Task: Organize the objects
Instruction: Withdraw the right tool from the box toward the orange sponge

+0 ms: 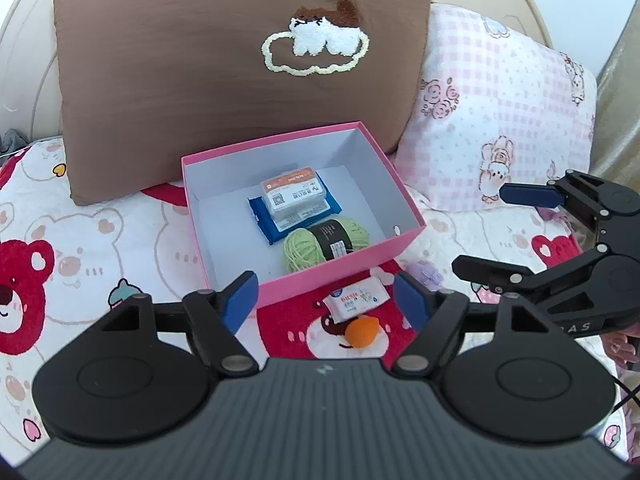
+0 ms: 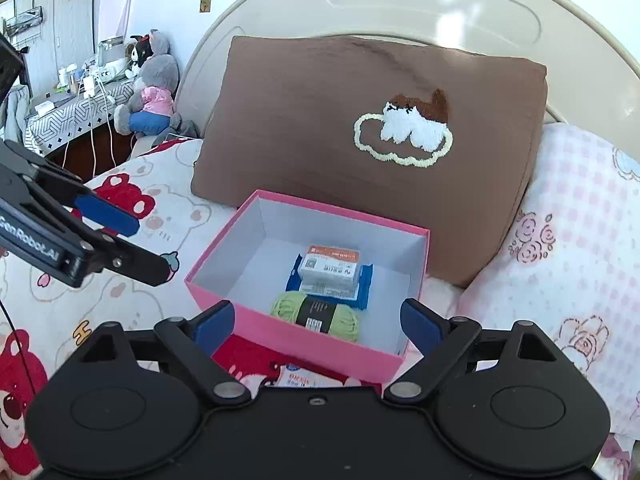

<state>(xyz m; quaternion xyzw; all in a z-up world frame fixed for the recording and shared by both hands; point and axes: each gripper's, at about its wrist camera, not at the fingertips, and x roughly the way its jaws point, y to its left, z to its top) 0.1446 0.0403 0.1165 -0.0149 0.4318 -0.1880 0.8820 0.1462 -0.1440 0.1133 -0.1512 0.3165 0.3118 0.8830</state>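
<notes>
A pink box [image 1: 332,276] [image 2: 320,344] with a white inside stands open on the bear-print bedspread. In it lie a green yarn skein [image 1: 316,246] [image 2: 316,312] and a small white-and-orange carton [image 1: 294,194] [image 2: 330,266] on top of a blue packet [image 1: 264,220] [image 2: 364,284]. In front of the box, on the bedspread, are a small wipes packet [image 1: 354,300] [image 2: 300,378] and an orange ball [image 1: 360,332]. My left gripper [image 1: 326,296] [image 2: 132,240] hangs open above the box's near left side, holding nothing. My right gripper [image 2: 316,322] [image 1: 504,236] is open and holds nothing, near the box's right side.
A brown pillow [image 1: 200,80] [image 2: 320,140] leans against the cream headboard [image 2: 400,0] just behind the box. A pink checked pillow [image 1: 500,120] lies to the right. Beyond the bed's left edge sit a plush toy [image 2: 154,88] and a cluttered side table [image 2: 68,108].
</notes>
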